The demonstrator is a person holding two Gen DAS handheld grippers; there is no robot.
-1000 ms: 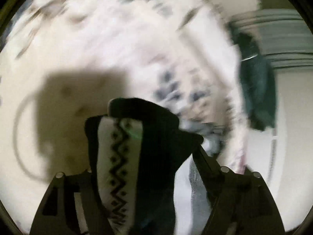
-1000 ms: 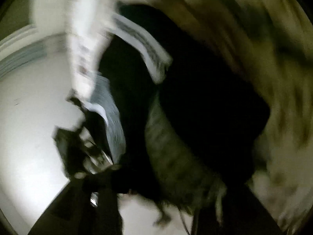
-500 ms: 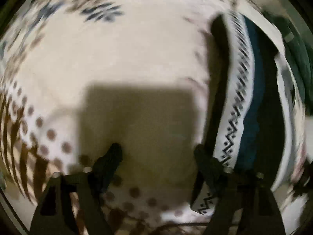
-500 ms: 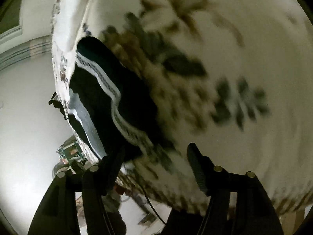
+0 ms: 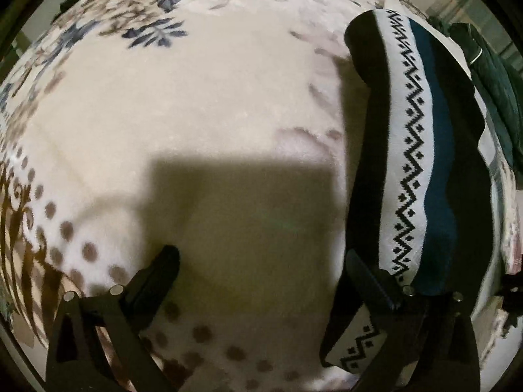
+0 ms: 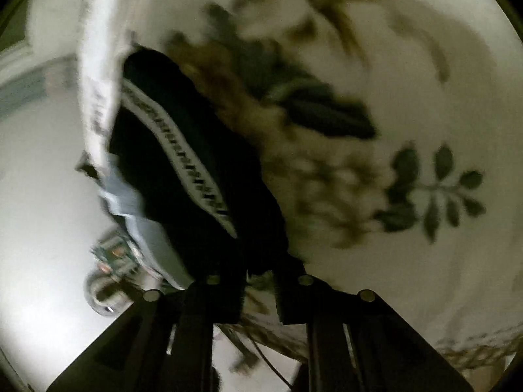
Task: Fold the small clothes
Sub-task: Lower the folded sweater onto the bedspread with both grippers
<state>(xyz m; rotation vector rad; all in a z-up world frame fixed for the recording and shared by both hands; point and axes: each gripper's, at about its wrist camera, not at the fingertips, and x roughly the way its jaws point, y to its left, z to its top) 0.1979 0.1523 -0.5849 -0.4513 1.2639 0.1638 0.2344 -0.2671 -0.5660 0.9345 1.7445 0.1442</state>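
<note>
Nearest in the left wrist view, the left gripper [image 5: 261, 268] has its jaws spread wide with nothing between them, hanging over a cream blanket [image 5: 202, 104] with brown dots near its border and a blue and brown floral print farther off; a square shadow lies on the blanket just ahead of the fingers. The right-hand finger [image 5: 369, 281] sits against the near end of the folded garment [image 5: 408, 150], a dark knitted piece with a white band carrying a black zigzag pattern and a teal stripe beside it. The garment lies lengthwise along the blanket's right edge, reaching away from the camera. Beyond that edge, a dark green cloth [image 5: 497, 78] lies in a heap, apart from the garment. In the blurred right wrist view, the right gripper [image 6: 260, 281] has its jaws drawn close together at the garment's [image 6: 183, 163] near dark edge; whether they pinch the fabric I cannot tell. There the garment lies at the blanket's [image 6: 425, 98] left edge, and past it a pale floor [image 6: 39, 176] shows with a small unclear object on it.
</note>
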